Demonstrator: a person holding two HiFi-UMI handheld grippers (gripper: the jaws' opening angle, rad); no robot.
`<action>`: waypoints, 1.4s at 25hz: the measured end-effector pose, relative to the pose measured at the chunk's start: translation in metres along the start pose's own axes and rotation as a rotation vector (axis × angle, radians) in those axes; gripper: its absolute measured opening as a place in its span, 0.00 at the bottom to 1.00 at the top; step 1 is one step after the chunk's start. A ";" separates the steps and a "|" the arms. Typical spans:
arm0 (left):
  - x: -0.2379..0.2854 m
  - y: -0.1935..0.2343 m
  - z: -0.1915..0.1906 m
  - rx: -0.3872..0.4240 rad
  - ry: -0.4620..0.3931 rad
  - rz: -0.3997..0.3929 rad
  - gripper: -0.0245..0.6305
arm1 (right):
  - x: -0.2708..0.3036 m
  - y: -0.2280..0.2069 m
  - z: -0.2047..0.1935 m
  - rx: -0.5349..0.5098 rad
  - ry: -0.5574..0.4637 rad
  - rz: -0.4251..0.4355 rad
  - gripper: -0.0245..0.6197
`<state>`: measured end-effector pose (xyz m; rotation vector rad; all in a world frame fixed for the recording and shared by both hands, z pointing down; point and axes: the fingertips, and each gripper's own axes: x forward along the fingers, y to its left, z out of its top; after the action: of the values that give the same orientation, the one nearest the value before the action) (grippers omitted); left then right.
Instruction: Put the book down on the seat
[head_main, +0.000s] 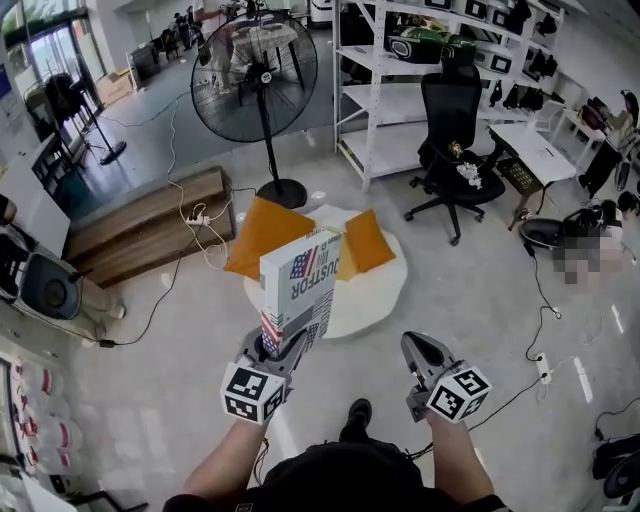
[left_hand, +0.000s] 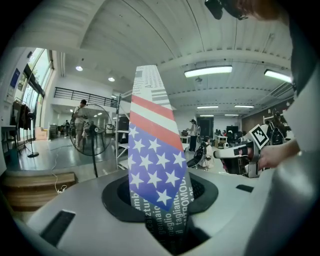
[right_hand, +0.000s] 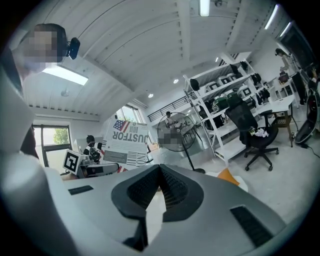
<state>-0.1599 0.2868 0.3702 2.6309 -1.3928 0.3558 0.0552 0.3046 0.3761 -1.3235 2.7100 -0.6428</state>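
Grey left tool and right tool bear white cubes with black square markers.

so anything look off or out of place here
Nothing damaged or spilled. The two orange cushions lie askew on the round white seat, and loose cables trail across the floor. The left tool holds the book upright.

Thick white book with a stars-and-stripes spine, upright, raised at 7 o'clock of the round white seat.
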 end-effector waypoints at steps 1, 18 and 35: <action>0.012 -0.002 0.003 0.000 0.002 -0.001 0.29 | 0.004 -0.012 0.004 0.004 0.002 0.003 0.06; 0.136 0.006 0.025 -0.041 0.046 0.061 0.29 | 0.021 -0.135 0.054 0.033 0.004 0.021 0.06; 0.329 0.079 0.041 -0.098 0.059 -0.015 0.29 | 0.139 -0.254 0.116 0.009 0.081 -0.030 0.06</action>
<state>-0.0411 -0.0285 0.4216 2.5293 -1.3369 0.3510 0.1833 0.0200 0.3872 -1.3684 2.7516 -0.7257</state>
